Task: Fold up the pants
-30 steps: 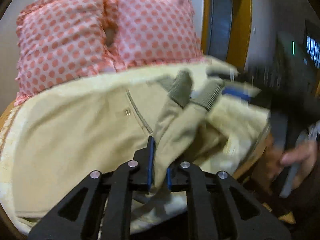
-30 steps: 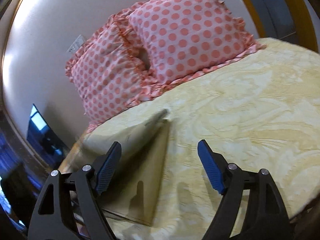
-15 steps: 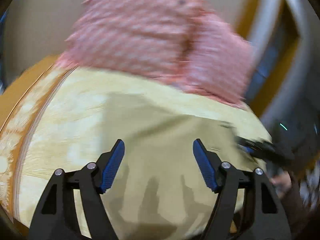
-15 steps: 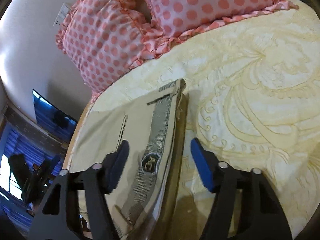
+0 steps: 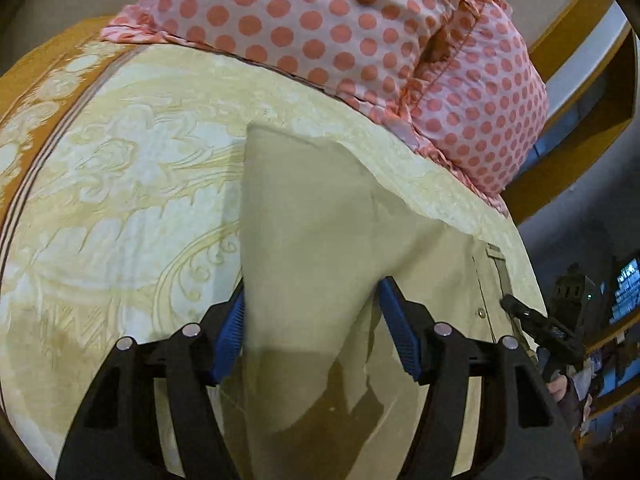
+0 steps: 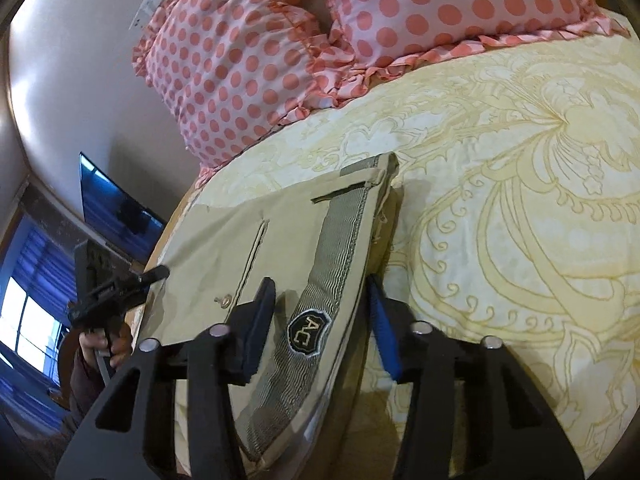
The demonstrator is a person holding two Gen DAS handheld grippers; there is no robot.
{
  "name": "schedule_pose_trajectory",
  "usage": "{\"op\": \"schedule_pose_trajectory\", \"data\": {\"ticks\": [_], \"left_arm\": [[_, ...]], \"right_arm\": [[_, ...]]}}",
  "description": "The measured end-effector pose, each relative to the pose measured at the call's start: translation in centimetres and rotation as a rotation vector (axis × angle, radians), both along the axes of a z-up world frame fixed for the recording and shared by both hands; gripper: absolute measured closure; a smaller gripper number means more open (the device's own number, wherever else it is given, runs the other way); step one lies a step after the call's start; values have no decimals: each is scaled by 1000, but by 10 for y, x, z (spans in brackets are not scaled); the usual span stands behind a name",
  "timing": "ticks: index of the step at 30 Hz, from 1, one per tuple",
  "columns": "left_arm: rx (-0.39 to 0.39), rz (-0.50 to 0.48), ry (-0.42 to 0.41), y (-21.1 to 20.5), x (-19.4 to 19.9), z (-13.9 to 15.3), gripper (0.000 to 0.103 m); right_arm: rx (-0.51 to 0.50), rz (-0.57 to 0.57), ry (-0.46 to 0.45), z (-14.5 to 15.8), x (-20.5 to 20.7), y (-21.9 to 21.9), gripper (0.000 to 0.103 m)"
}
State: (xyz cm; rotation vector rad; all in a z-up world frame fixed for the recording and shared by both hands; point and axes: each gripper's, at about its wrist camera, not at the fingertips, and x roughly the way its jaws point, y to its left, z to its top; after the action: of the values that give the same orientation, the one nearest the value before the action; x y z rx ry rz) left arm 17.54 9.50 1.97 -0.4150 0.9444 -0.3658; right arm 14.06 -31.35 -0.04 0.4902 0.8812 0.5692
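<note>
Vs 1 s ago: left gripper (image 5: 310, 334) was clamped on a bunched leg of the pants (image 5: 320, 240); now its jaws stand wide, with a raised fold of khaki between the blue pads (image 5: 396, 332). Can't tell if the pads touch the cloth. Right gripper (image 6: 320, 312) was wide over bare bedspread a second ago; now it straddles the waistband (image 6: 340, 248) end, jaws apart, nothing pinched. The pads look close to the fabric on both sides.

Pants are folded over, lying flat on the bed, toward the bed's edge.

Left to right, left wrist view: orange border of the bedspread (image 5: 120, 200) at far left, then a broad stretch of bare cream pattern, then the pants' straight left edge, the fold peak, and the pocket button (image 5: 481, 313) near the right edge of the bed. The right gripper's black tip shows just beyond it.

Right wrist view: the left gripper and the hand (image 6: 100, 344) holding it sit at the left, off the bed edge. Then pants, with the "AC" patch (image 6: 308, 330) between the jaws. Then a wide run of bare bedspread to the right.

Far side: two pink polka-dot pillows (image 6: 248, 52) against the wall, well apart from the pants. A dark screen (image 6: 116, 208) is on the left wall, and a bright window (image 6: 28, 320) sits below it.
</note>
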Motion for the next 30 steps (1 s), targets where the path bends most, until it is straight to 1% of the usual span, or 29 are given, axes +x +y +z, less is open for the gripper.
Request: {"op": "schedule_pose_trajectory", "data": {"ticks": [1, 2, 3, 4, 5, 6, 9, 11, 14, 15, 17, 19, 20, 21, 22, 23, 24, 25, 26, 27, 28, 29, 30], "left_arm": [[-30, -12, 16, 2, 3, -2, 64], [-80, -17, 31, 6, 4, -4, 93], [-114, -31, 36, 5, 8, -5, 97], [-108, -37, 23, 4, 7, -2, 98], [-84, -45, 9, 1, 5, 2, 99], [-58, -45, -9, -3, 3, 6, 99], [-44, -38, -57, -8, 5, 22, 99], [-24, -34, -85, -12, 13, 33, 99], [25, -10, -129, -22, 41, 48, 99], [35, 2, -140, -25, 51, 51, 99], [53, 50, -156, -28, 82, 54, 99], [91, 80, -124, -31, 107, 45, 97], [118, 90, -88, -32, 118, 36, 94], [156, 104, -42, -34, 128, 26, 86], [174, 106, 19, -34, 136, 12, 80], [175, 114, 34, -33, 137, 9, 72], [167, 127, 24, -30, 134, 10, 69], [168, 143, 1, -26, 127, 15, 69], [175, 162, -26, -21, 119, 22, 65], [168, 179, -62, -16, 108, 31, 62], [150, 181, -89, -13, 100, 38, 62], [122, 174, -119, -12, 89, 47, 62], [83, 140, -151, -15, 78, 55, 62]], "right_arm": [[29, 15, 3, -1, 0, -2, 84], [48, 17, 6, 0, -1, -3, 87], [68, 21, 4, 2, -2, -5, 88], [75, 25, 1, 4, -2, -6, 89], [78, 31, -1, 7, -2, -6, 90], [80, 34, 0, 10, 0, -5, 90], [81, 46, -10, 24, 11, -4, 92], [72, 51, -35, 39, 26, -3, 92], [39, 27, -100, 59, 52, -5, 93], [36, 4, -118, 65, 68, -7, 93], [14, -38, -137, 69, 91, -10, 93], [-40, -76, -124, 62, 110, -12, 93], [-58, -86, -99, 55, 118, -12, 93], [-106, -100, -28, 40, 128, -10, 92], [-138, -105, 11, 32, 132, -9, 88], [-173, -112, 50, 24, 134, -9, 81], [-183, -117, 60, 23, 133, -11, 79], [-191, -135, 62, 27, 130, -15, 67], [-216, -170, 51, 35, 125, -18, 55], [-225, -189, 27, 42, 120, -20, 51], [-206, -186, -14, 50, 114, -21, 48], [-173, -164, -53, 57, 108, -20, 48], [-139, -130, -79, 63, 103, -16, 48]]}}
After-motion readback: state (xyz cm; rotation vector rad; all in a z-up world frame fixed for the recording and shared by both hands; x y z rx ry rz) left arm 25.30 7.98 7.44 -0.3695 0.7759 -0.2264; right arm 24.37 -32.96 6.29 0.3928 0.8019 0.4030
